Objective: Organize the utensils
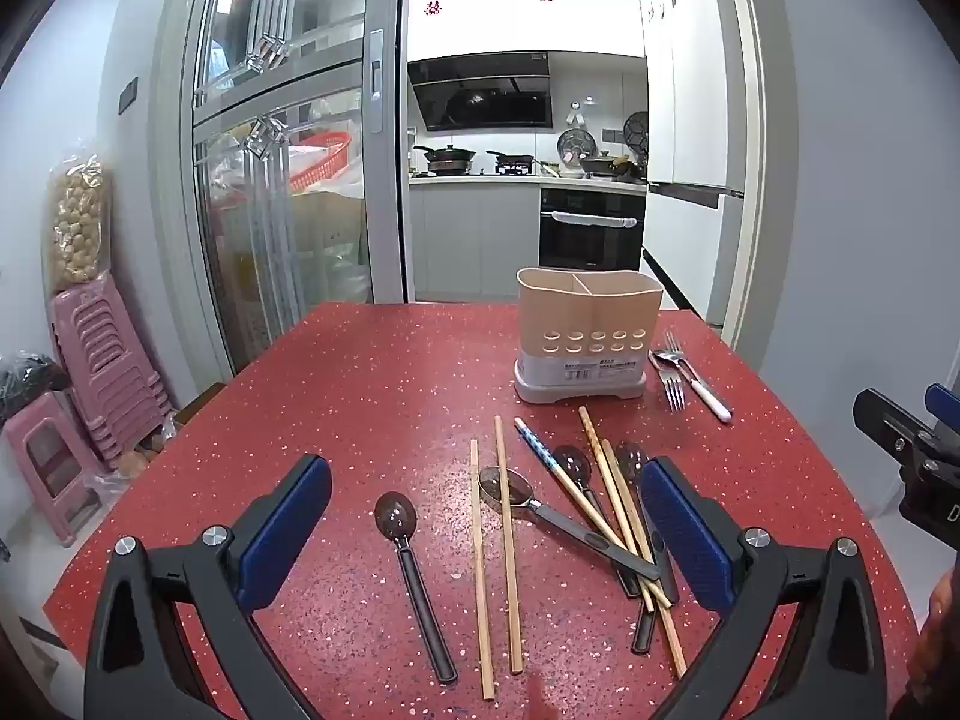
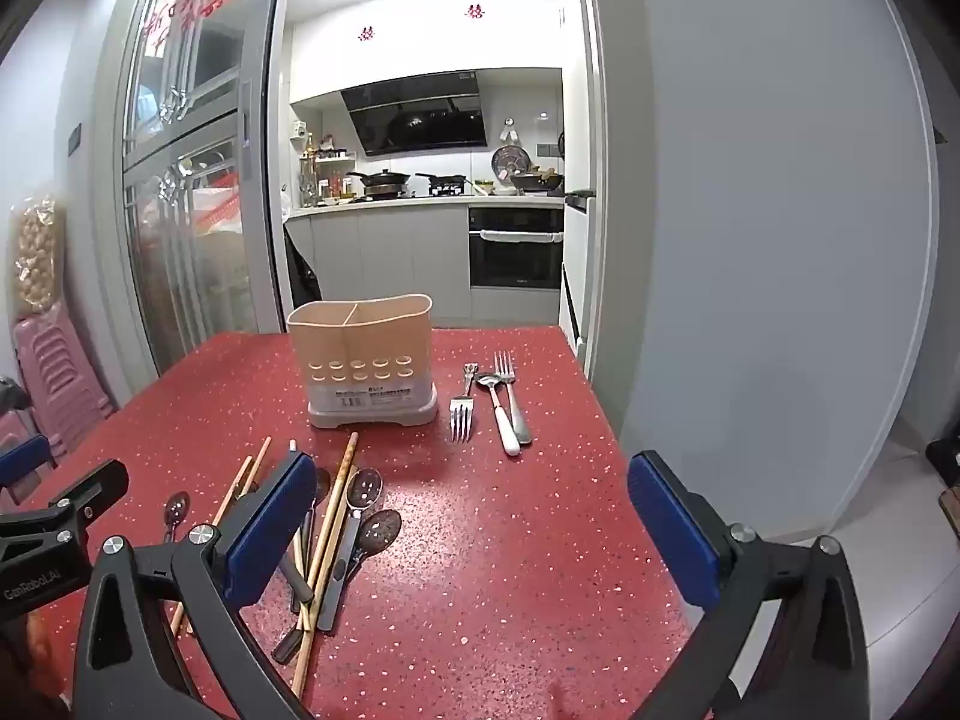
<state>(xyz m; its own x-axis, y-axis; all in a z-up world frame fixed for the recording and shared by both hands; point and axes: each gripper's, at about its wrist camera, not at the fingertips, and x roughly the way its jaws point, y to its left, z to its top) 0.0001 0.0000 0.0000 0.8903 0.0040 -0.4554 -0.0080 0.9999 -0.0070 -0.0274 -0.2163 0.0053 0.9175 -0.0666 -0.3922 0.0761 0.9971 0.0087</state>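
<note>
- Spreading wide above the red speckled table (image 1: 372, 372), the left gripper (image 1: 483, 531) is seen with its blue pads (image 1: 282, 531) released and nothing grasped between them.
- At 10 o'clock from that gripper, stacked pink stools (image 1: 96, 360) are seen against the wall.
- Directly under the left gripper's gap, a dark-handled spoon (image 1: 414, 570) is laid alone, with two bare wooden chopsticks (image 1: 507, 540) just beside it at 3 o'clock.
- Further toward 3 o'clock, a crossed heap of spoons and chopsticks (image 1: 606, 516) is found, one chopstick patterned blue.
- At 12 o'clock from the heap, the beige utensil holder (image 1: 585, 336) is stood upright, its two compartments seen empty.
- At 3 o'clock from the holder, forks and a white-handled spoon (image 2: 498, 402) are laid close together.
- Above the bare table at 5 o'clock from the holder, the right gripper (image 2: 474, 525) is held fully released, nothing between its pads.
</note>
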